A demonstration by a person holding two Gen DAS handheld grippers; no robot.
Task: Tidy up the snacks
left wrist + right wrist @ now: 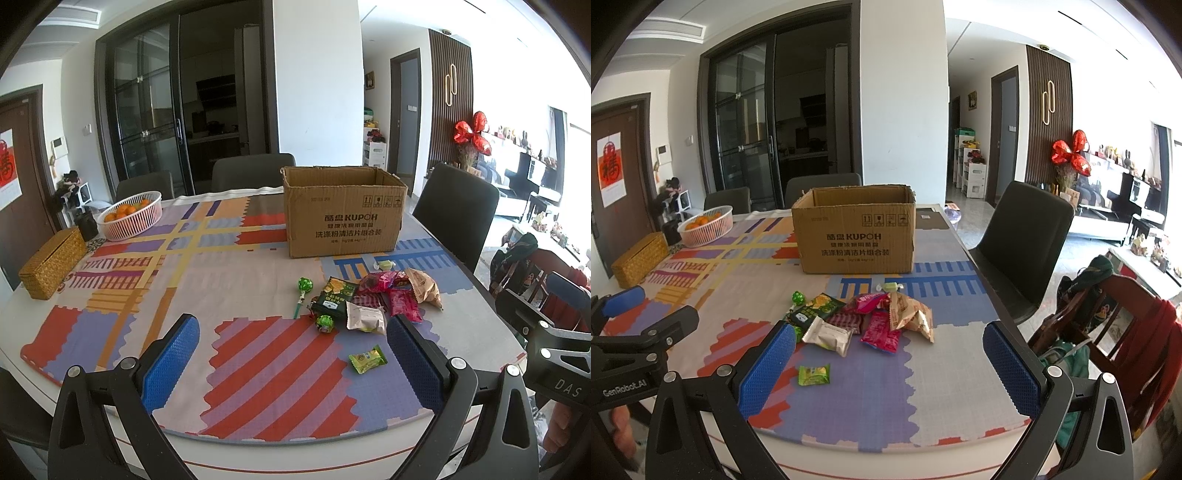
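A pile of snack packets (373,295) (864,317) lies on the patterned tablecloth in front of an open cardboard box (343,218) (855,236). A small green packet (367,359) (814,374) lies apart, nearest the table's front edge. Two green lollipops (305,285) sit left of the pile. My left gripper (291,354) is open and empty, above the front edge, left of the pile. My right gripper (888,365) is open and empty, in front of the pile. Each gripper shows at the edge of the other's view.
A white basket of oranges (130,216) (706,226) and a woven tissue box (53,263) (639,259) stand at the table's far left. Dark chairs (456,212) (1027,236) stand behind and right of the table. A wooden chair with clothes (1115,325) is at the right.
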